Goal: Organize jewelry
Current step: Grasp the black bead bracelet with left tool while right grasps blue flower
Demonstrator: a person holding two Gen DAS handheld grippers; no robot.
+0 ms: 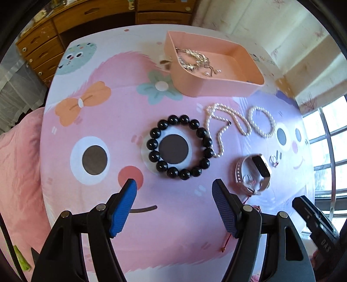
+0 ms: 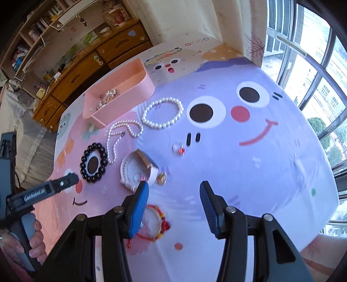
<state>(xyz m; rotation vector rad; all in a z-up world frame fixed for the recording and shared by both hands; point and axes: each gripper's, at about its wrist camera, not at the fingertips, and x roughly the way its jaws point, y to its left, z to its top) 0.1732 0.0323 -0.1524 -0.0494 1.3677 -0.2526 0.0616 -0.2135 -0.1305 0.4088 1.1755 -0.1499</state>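
A pink tray [image 1: 227, 86] [image 2: 138, 86] at the back of the table holds a silver chain piece [image 1: 193, 59] [image 2: 108, 96]. On the cartoon cloth lie a black bead bracelet [image 1: 156, 136] [image 2: 85, 151], a pearl necklace [image 1: 219, 130] [image 2: 121, 134], a pearl bracelet [image 1: 262, 121] [image 2: 162, 113], a white watch [image 1: 252, 171] [image 2: 136, 171], a small ring [image 1: 274, 160] [image 2: 179, 147], a gold trinket [image 2: 161, 179] and a red cord bracelet [image 2: 161, 221]. My left gripper [image 1: 174, 187] is open and empty just short of the black bracelet. My right gripper [image 2: 173, 191] is open and empty above the red bracelet.
A wooden dresser [image 1: 71, 19] [image 2: 86, 63] stands behind the table. A window [image 2: 314, 86] is at the right. A pink quilt [image 1: 17, 162] lies left of the table. The left gripper's handle [image 2: 43, 191] shows in the right wrist view.
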